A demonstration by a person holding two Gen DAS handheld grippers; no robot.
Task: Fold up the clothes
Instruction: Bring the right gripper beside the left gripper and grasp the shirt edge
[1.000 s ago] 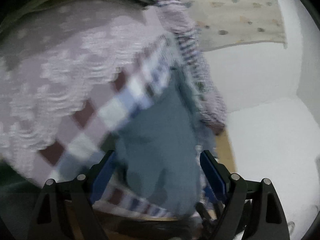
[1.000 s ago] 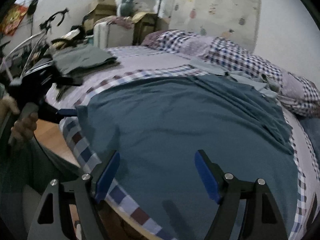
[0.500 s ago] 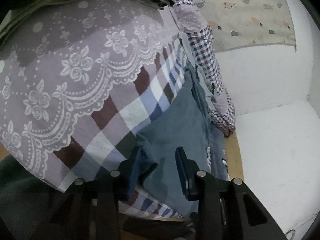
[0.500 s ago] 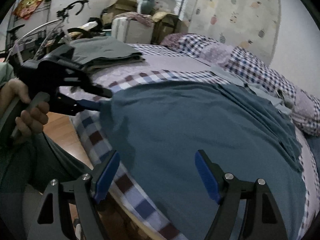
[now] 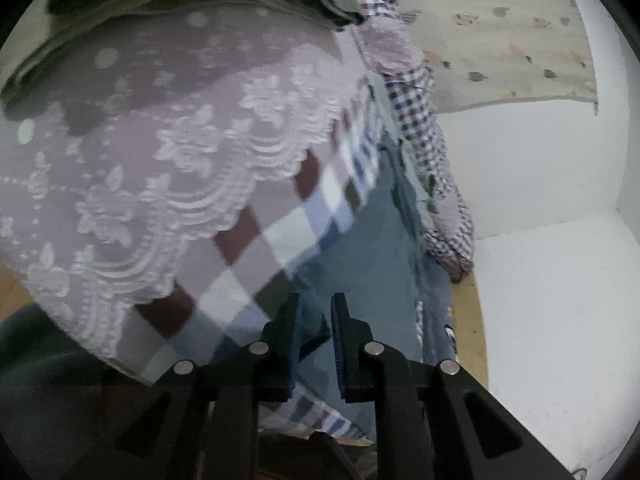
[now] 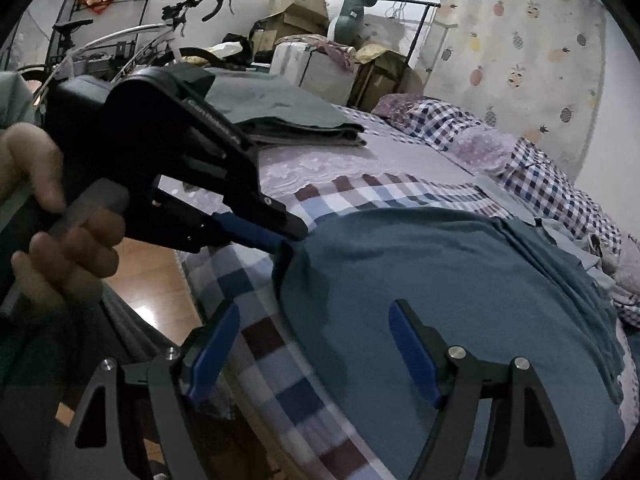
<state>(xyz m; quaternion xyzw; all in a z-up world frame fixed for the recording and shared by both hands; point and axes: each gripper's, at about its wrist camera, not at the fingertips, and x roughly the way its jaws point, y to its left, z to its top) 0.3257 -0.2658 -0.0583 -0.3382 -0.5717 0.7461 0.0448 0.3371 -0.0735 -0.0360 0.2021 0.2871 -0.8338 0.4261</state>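
Observation:
A teal-blue garment lies spread flat on the bed over a checked sheet. My left gripper is shut on the garment's near left corner; in the right wrist view the left gripper pinches that corner, held by a person's hand. My right gripper stands open low over the garment's near edge, its left finger over the sheet and its right finger over the cloth, with nothing between them.
A folded grey-green stack sits on the lilac lace bedspread at the far left. Checked pillows and light-blue clothes line the right. Boxes, a suitcase and a bicycle stand behind. Wooden floor lies below the bed edge.
My left gripper went from wide open to shut on the garment's corner. The right gripper stayed open and swung left, bringing the left gripper and hand close in view.

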